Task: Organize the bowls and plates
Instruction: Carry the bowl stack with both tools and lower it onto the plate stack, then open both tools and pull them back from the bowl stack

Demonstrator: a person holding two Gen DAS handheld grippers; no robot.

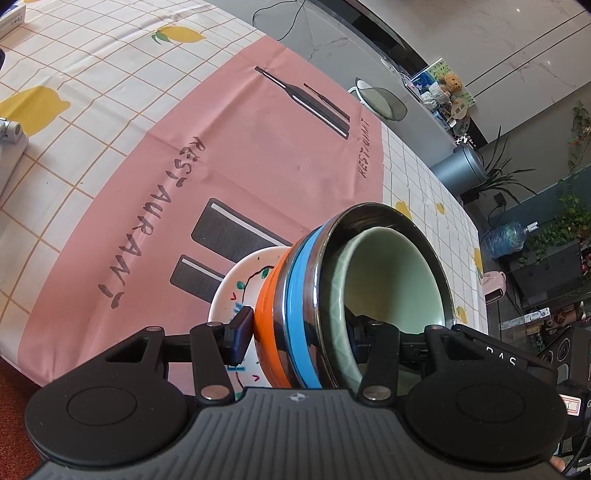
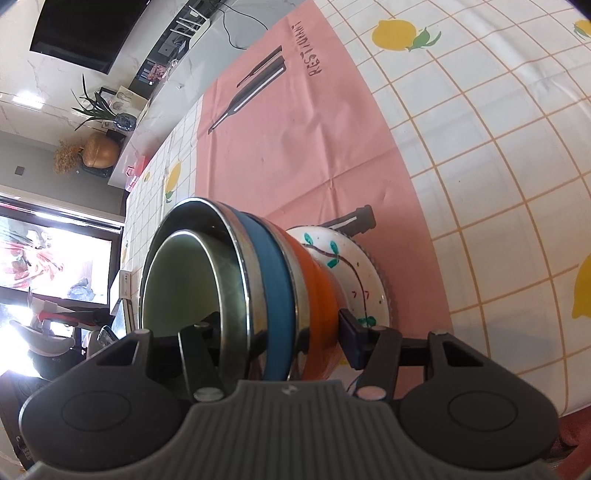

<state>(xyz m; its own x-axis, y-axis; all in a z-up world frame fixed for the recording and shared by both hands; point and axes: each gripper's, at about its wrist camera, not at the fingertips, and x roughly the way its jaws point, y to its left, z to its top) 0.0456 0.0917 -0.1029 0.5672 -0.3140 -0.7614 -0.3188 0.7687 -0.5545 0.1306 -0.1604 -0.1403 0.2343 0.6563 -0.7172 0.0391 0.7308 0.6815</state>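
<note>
Gripping the nested stack from both sides: left tongs (image 1: 295, 343) and right tongs (image 2: 280, 332) each have one finger inside the bowls and one outside, clenched across the stacked walls.

Stack composition, inner to outer: pale green bowl (image 1: 391, 280), steel bowl with blue band (image 1: 299, 295), orange bowl (image 1: 269, 314). All three sit nested on a white plate (image 1: 236, 291) painted with a branch-and-leaf motif. In both wrist views the stack appears tipped sideways, but that likely follows from the camera roll; true tilt cannot be told. Whether the plate touches the tabletop (image 1: 92, 92) is also unclear.

Progress (judgement): nesting looks complete, since no loose bowl or plate shows elsewhere in either view. What seems left is setting or carrying the stack to its final spot and letting go.

Surface: a white cloth with an orange grid and lemon prints, overlaid by a pink placemat (image 1: 258, 147) printed with cutlery and the word "RESTAURANT". The stack is over the mat's near part.

Room: marble-look wall, dark screen (image 2: 88, 33), potted plants, a water jug (image 1: 506, 240) on the floor, a bright window in the right view.
</note>
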